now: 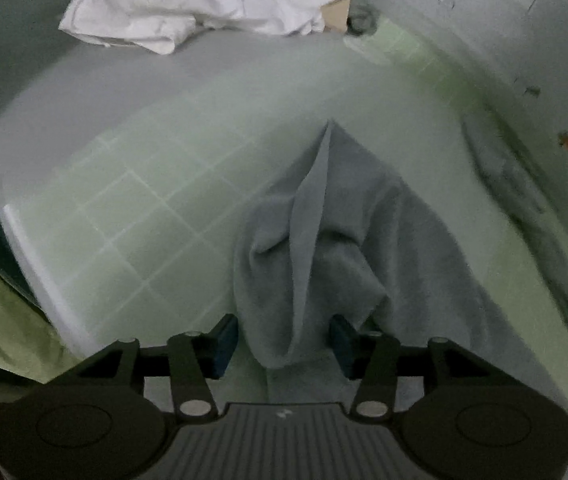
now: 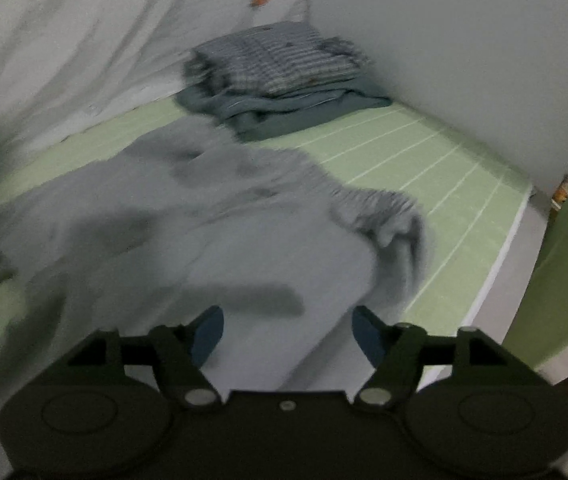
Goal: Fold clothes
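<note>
green checked bed (image 1: 124,216): grey garment (image 1: 324,240) fold between wide left claw (image 1: 280,344); right claw (image 2: 288,334) wide above it

A green checked mat (image 2: 424,152) lies beside pale, perhaps stained, walls (image 2: 444,40).

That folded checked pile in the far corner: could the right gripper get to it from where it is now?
Probably yes. The right gripper has its jaws open, and only the flat grey garment lies between it and the folded checked pile. Nothing tall blocks the way across the green mat.

No readable text, label, brand or number shows in either view.
</note>
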`<state>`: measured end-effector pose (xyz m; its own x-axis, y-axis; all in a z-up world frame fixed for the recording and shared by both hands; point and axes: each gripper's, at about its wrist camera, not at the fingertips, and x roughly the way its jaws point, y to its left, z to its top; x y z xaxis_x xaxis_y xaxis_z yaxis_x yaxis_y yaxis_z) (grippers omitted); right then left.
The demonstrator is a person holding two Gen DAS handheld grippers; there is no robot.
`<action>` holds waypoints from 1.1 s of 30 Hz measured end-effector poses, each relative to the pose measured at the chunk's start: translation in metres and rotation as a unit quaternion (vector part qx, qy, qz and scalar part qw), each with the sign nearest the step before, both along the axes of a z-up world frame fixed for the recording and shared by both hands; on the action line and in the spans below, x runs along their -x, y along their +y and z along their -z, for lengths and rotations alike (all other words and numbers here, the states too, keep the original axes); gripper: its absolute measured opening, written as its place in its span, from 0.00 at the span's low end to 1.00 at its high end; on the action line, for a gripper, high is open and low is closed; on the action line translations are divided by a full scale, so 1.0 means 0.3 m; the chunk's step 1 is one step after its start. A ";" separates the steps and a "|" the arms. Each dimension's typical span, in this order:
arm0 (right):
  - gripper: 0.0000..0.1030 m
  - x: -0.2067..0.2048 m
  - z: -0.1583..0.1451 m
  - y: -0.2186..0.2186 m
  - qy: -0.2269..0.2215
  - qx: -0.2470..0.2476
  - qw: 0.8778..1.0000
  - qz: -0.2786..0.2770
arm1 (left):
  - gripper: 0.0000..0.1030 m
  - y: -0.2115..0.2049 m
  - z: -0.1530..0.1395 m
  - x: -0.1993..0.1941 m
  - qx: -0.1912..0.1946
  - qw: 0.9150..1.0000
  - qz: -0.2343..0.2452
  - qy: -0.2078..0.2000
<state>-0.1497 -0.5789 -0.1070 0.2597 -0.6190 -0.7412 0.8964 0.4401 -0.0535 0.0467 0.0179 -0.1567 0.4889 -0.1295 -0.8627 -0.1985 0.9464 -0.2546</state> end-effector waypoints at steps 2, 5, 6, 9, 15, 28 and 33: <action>0.71 -0.018 0.004 0.062 0.009 0.002 1.000 -0.012 | 0.47 -0.004 -0.005 -0.016 -0.010 1.000 0.016 -0.001; 0.71 -0.032 0.010 0.128 0.017 0.003 1.000 -0.022 | 0.03 0.000 -0.013 -0.040 -0.029 0.999 0.037 0.004; 0.71 -0.036 0.012 0.146 0.018 0.003 1.000 -0.024 | 0.03 0.012 -0.020 -0.045 -0.034 0.999 0.034 0.004; 0.71 -0.049 0.014 0.192 0.019 0.005 0.999 -0.026 | 0.02 0.072 -0.056 -0.052 -0.049 0.999 0.016 -0.006; 0.71 -0.064 0.019 0.251 0.029 0.008 0.999 -0.034 | 0.03 0.186 -0.136 -0.081 -0.170 0.985 0.014 -0.018; 0.84 -0.124 0.036 0.298 0.038 0.001 0.995 -0.097 | 0.50 0.244 -0.180 -0.043 -0.137 0.990 -0.021 -0.038; 0.92 -0.161 0.039 0.282 0.031 -0.004 0.993 -0.114 | 0.64 0.069 -0.225 -0.078 -0.133 0.988 0.030 -0.071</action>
<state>-0.1014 -0.4942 -0.1186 0.3458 -0.5443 -0.7643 0.7688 0.6313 -0.1018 0.0700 0.0387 -0.0891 0.6054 0.0603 -0.7936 -0.1200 0.9926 -0.0162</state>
